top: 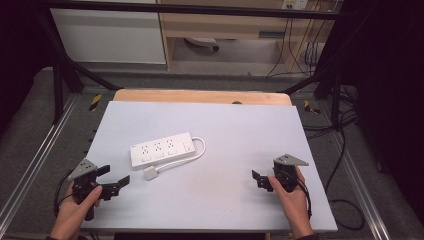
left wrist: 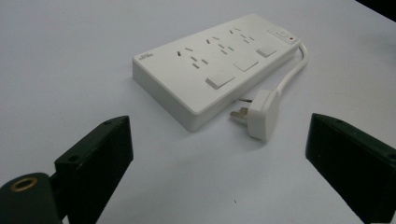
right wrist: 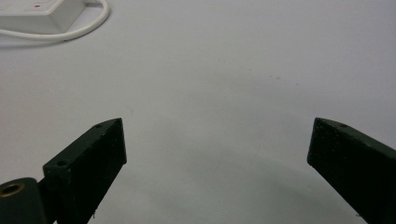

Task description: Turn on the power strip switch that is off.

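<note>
In the high view the white power strip [top: 162,149] lies mid-table between the left gripper [top: 114,180] and right gripper [top: 261,180], while both gripper views show jaws spread wide and empty, the rigid, light, smooth-sided strip probably best pinched across its narrow width, its plug [left wrist: 262,113] loose just beside it.

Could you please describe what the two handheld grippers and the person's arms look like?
Both the left gripper and the right gripper are black, with two flat, blocky jaws and a grey three-cornered plate on top. A dark cable trails from each. A dark sleeve edge shows at the right wrist.
</note>
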`<move>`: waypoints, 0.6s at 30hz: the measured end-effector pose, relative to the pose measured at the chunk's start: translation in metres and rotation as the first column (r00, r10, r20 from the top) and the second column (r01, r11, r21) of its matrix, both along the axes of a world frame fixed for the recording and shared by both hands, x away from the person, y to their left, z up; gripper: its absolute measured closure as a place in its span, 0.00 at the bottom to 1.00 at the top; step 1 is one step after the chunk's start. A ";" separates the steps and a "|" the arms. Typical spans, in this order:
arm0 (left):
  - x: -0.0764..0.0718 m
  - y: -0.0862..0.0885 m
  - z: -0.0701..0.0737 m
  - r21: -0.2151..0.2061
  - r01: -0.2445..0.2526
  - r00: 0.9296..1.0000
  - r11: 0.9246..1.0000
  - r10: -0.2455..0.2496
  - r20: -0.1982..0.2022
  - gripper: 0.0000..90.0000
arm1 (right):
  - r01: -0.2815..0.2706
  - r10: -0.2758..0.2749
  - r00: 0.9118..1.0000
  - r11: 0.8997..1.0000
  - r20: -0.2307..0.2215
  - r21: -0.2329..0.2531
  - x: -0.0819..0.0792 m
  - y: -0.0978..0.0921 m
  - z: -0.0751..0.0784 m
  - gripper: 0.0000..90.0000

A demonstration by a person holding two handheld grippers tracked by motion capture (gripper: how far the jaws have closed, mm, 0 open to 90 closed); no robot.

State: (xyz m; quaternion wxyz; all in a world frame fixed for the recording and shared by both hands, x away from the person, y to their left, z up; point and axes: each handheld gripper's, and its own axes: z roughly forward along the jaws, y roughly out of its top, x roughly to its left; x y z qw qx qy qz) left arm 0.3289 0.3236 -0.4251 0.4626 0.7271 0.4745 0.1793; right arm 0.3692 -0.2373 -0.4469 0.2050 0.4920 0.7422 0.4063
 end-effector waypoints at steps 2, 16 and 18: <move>0.000 0.000 0.000 0.002 0.003 1.000 1.000 -0.003 -0.001 0.08 | -0.001 0.001 1.000 1.000 0.004 0.000 -0.001 0.001 0.001 0.05; -0.002 0.000 0.003 -0.013 0.004 1.000 1.000 -0.004 0.021 0.08 | -0.016 0.016 1.000 1.000 -0.002 -0.022 -0.003 0.004 0.001 0.05; -0.002 0.001 0.003 -0.023 -0.003 1.000 1.000 0.003 0.012 0.08 | -0.017 0.017 1.000 1.000 -0.002 -0.019 -0.004 0.005 0.001 0.04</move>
